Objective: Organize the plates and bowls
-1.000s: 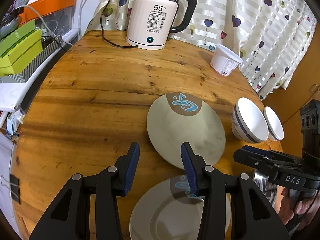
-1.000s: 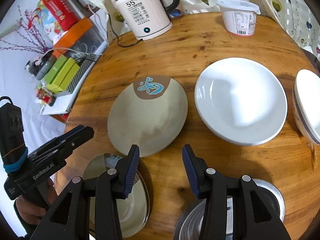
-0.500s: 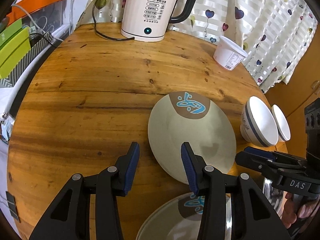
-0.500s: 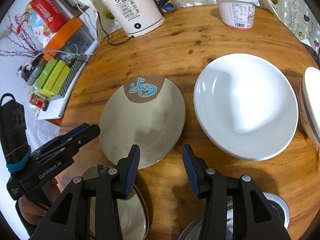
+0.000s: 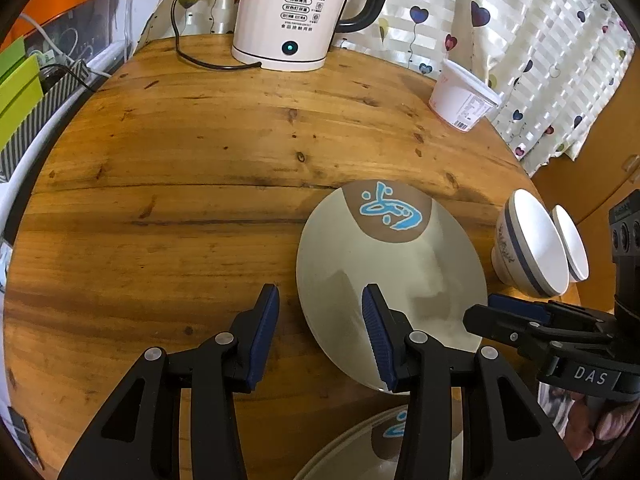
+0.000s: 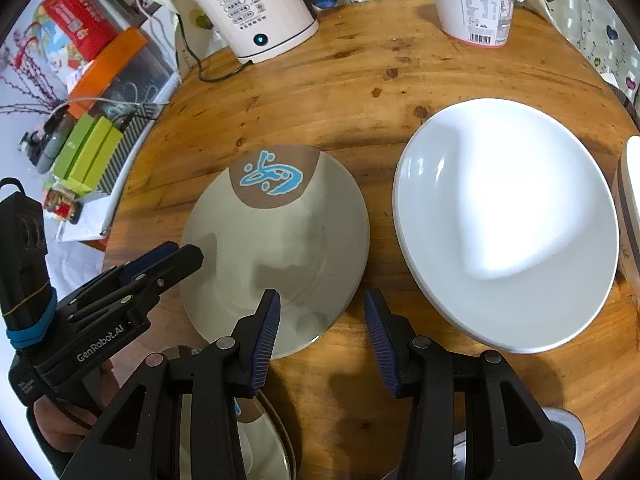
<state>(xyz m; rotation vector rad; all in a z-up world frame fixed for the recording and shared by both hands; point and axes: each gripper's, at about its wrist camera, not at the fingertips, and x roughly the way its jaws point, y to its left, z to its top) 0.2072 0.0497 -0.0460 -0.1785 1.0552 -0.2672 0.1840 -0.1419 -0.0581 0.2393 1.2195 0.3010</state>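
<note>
Right now I have both sets of tongs spread wide with nothing between the pads. My left gripper hangs over the near left edge of the beige plate, the one with a brown patch and a blue squiggle at its far rim; its right pad overlaps the plate in the left wrist view and its left pad is over bare wood, though I cannot tell whether anything touches. My right gripper hovers over the gap between that plate's near right edge and the white plate, which lies just beside the beige one on the round wooden table. A second beige plate with the same blue mark sits at the near edge, under my left gripper, partly hidden by the fingers. In the left wrist view a white bowl with a blue band stands at the right edge of the table, a smaller white bowl touching or just beside it. Something shiny and metallic shows beneath my right gripper, too hidden to name. At the far side stand a white electric kettle reading 55 and a white lidded tub.
</note>
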